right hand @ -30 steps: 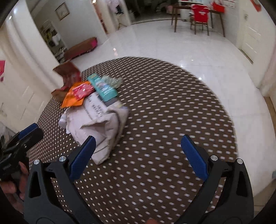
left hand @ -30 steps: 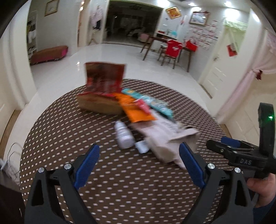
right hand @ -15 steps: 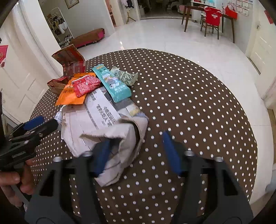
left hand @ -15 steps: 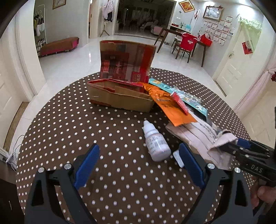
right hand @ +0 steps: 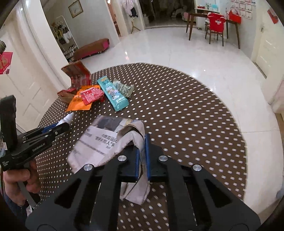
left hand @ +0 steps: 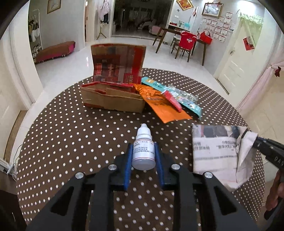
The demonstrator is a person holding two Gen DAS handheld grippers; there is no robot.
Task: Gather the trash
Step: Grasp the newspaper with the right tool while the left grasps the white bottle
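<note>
Just begun: left gripper (left hand: 143,156) closing around dropper bottle (left hand: 143,148), right gripper (right hand: 141,156) clamped on newspaper (right hand: 106,140); wrappers (right hand: 92,96), box (left hand: 113,99) untouched, nothing binned.

Indoor ceiling light, fairly bright — glare spots on the glossy floor (right hand: 177,51). Far doorway (left hand: 142,16) dark. Strong fisheye bending, black corners. Newspaper (left hand: 218,149) and dotted tablecloth (right hand: 204,133) edge smeared — motion blur.
</note>
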